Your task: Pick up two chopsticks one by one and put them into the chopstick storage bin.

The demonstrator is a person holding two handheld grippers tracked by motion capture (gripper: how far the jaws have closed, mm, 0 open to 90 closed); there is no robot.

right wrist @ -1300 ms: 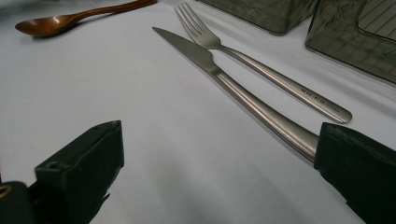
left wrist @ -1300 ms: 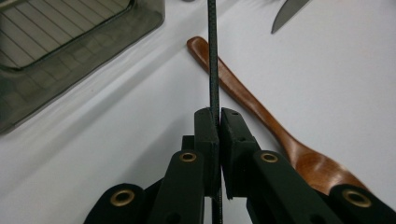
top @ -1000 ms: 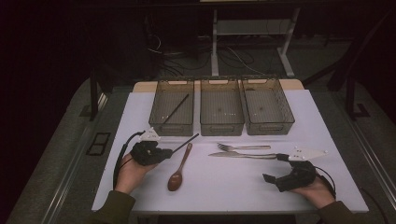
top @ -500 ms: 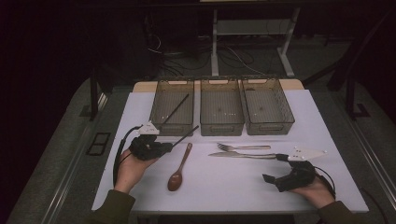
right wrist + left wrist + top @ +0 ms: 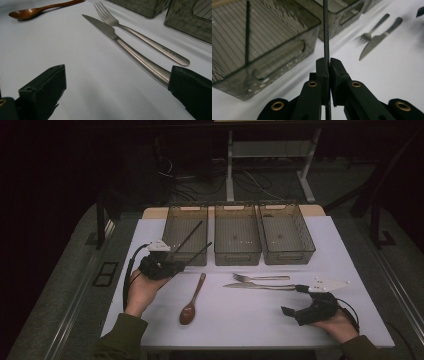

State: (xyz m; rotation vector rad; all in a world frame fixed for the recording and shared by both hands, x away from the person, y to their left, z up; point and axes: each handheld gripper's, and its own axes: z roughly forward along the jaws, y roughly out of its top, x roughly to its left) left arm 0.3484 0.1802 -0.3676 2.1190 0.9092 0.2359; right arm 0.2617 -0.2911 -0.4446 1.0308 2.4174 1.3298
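Chopstick (image 5: pixel 326 32) is pinched in the left gripper (image 5: pixel 329 65), its tip rising ahead of the closed jaws beside the left bin (image 5: pixel 287 37). Right gripper (image 5: pixel 117 82) gapes wide, knife (image 5: pixel 130 51) between its jaws, fork (image 5: pixel 140 37) beyond.

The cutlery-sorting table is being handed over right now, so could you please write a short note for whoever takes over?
Left tool: shut on a black chopstick, held above the table in front of the left bin.
Right tool: open, resting low on the table beside the knife handle, gripping nothing.
Done: one chopstick already leans in the left bin.
Left: the held chopstick is not yet binned; the wooden spoon, fork and knife lie on the table. The middle bin and right bin look empty.
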